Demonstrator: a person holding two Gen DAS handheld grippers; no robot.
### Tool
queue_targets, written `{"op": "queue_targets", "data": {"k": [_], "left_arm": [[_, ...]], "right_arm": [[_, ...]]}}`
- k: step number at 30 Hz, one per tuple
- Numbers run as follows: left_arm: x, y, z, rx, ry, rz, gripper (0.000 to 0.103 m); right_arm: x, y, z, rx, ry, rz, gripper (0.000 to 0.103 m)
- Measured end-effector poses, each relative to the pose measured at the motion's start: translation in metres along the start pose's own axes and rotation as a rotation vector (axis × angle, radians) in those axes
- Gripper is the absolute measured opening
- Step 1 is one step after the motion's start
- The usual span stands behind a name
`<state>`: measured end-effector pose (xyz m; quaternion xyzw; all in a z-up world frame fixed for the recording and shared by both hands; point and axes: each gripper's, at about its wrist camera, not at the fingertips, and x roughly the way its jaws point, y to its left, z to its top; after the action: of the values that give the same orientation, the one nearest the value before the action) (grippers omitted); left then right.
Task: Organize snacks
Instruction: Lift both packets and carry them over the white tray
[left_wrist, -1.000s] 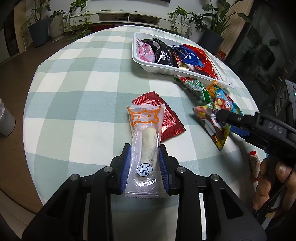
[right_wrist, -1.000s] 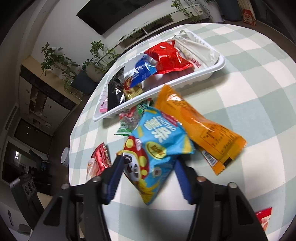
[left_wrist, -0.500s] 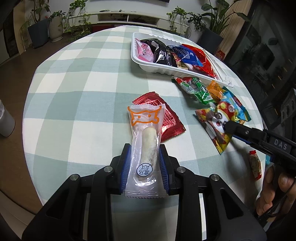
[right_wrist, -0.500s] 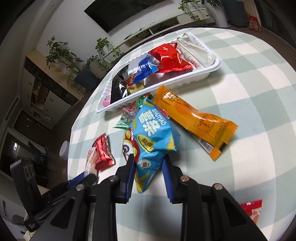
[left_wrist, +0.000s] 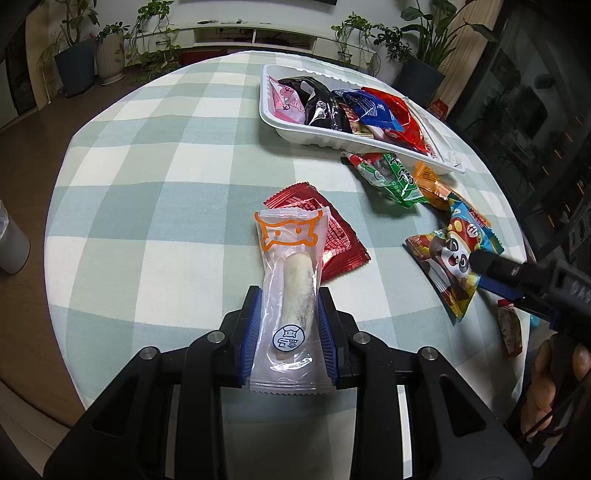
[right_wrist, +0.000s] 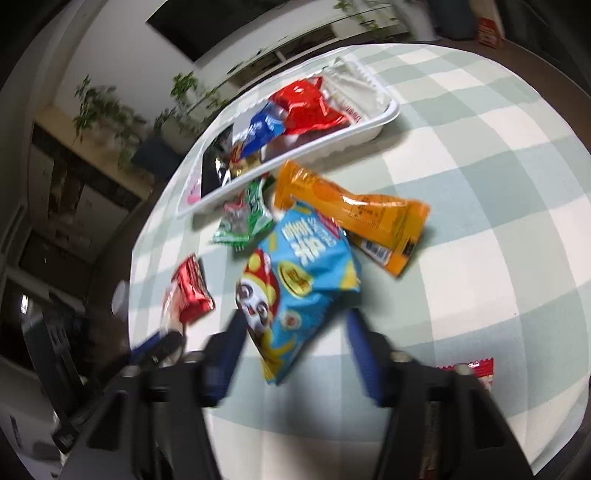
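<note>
From my left camera I see the left gripper (left_wrist: 289, 334) pinching a clear snack packet (left_wrist: 290, 295) above the checked tablecloth (left_wrist: 147, 184), potted plants (left_wrist: 88, 55) behind, while my blurred right camera shows the right gripper (right_wrist: 295, 354), jaws just opening, spread around the blue panda bag (right_wrist: 299, 284) lying near the white tray (right_wrist: 384, 122).

Left wrist view sharp, evenly lit, soft shadows; right wrist view motion-blurred throughout. Both heavy fisheye, dark corners.

Open cloth on the left, clutter on the right

The checked table (left_wrist: 155, 192) lies bare left of the tray (left_wrist: 295, 134); a green packet (left_wrist: 391, 177), an orange packet (right_wrist: 354, 218) and a panda bag (right_wrist: 299, 288) crowd the tray's near side.
</note>
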<state>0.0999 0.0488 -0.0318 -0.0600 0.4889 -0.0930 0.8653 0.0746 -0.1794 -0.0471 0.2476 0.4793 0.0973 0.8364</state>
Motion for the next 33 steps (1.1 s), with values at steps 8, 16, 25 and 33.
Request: {"op": "queue_targets", "data": {"k": [8, 16, 25, 33], "left_arm": [[0.001, -0.002, 0.0, 0.013, 0.002, -0.001, 0.027], [0.002, -0.004, 0.0, 0.029, 0.005, -0.019, 0.027], [-0.004, -0.003, -0.002, 0.027, -0.013, -0.033, 0.026], [-0.015, -0.006, -0.005, 0.038, -0.048, -0.026, 0.026]], "right_arm": [[0.022, 0.025, 0.011, -0.035, -0.02, -0.08, 0.076], [0.02, 0.03, 0.0, -0.173, -0.053, -0.117, 0.049], [-0.007, 0.025, -0.015, -0.201, -0.075, -0.092, 0.042], [-0.035, 0.02, -0.02, -0.202, -0.114, -0.041, 0.041]]}}
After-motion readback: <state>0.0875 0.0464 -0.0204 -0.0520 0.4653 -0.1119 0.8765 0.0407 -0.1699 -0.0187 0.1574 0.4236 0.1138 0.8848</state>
